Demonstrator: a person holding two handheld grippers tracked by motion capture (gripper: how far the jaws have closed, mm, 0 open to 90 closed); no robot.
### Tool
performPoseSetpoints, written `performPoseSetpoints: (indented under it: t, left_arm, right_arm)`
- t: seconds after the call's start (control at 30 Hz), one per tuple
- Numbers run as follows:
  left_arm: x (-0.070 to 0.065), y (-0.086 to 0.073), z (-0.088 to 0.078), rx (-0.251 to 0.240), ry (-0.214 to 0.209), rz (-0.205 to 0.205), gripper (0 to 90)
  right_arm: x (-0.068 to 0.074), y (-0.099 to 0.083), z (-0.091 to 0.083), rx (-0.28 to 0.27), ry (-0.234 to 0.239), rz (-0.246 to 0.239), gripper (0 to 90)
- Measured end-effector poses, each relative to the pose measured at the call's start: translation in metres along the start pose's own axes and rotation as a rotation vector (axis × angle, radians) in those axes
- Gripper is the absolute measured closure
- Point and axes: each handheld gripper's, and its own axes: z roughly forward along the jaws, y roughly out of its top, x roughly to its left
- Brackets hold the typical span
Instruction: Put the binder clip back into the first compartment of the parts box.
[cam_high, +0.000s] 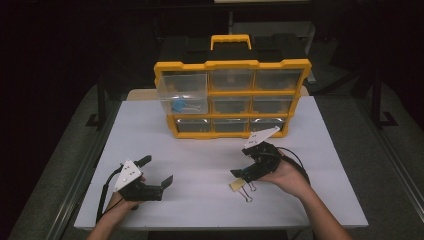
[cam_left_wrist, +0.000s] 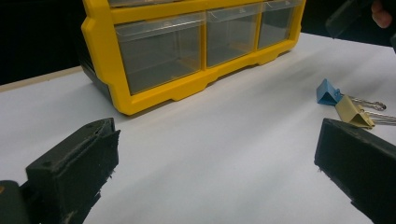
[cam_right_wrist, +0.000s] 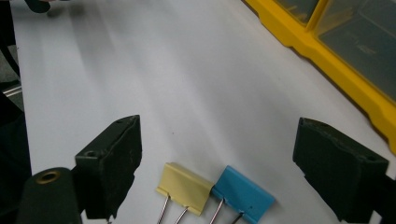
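Observation:
Two binder clips lie side by side on the white table, a yellow one (cam_right_wrist: 185, 187) and a blue one (cam_right_wrist: 243, 193), with their wire handles toward me. My right gripper (cam_right_wrist: 217, 163) hangs just above them, open; both clips lie in the gap between its jaws and neither jaw touches them. From above, the yellow clip (cam_high: 235, 185) peeks out under the right gripper (cam_high: 243, 167). My left gripper (cam_high: 156, 171) rests open and empty at the table's front left. Its own view shows the blue clip (cam_left_wrist: 328, 92) and yellow clip (cam_left_wrist: 353, 112) off to the right.
A yellow organizer (cam_high: 232, 64) with clear drawers stands at the back middle of the table (cam_high: 210, 205). Its top-left drawer (cam_high: 182, 92) is pulled out and holds something blue. A black case with a yellow handle (cam_high: 230, 40) sits behind it.

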Motion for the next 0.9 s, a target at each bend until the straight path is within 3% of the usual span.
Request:
performPoseSetpoints:
  t: [0.23, 0.43, 0.7, 0.9]
  left_arm:
    - [-0.001, 0.0, 0.0, -0.008, 0.004, -0.017, 0.0]
    - [-0.001, 0.0, 0.0, -0.002, 0.002, 0.0, 0.0]
    - [-0.001, 0.0, 0.0, -0.012, 0.003, -0.022, 0.0]
    - [-0.002, 0.0, -0.001, -0.005, -0.001, -0.013, 0.0]
  right_arm:
    - [0.005, -0.016, 0.006, 0.016, 0.001, 0.018, 18.7]
    - [0.008, -0.024, 0.013, 0.042, 0.012, 0.038, 23.1]
    - [0.011, -0.032, 0.02, 0.059, 0.029, 0.056, 29.5]
    - [0.013, -0.037, 0.025, 0.076, 0.037, 0.062, 33.3]
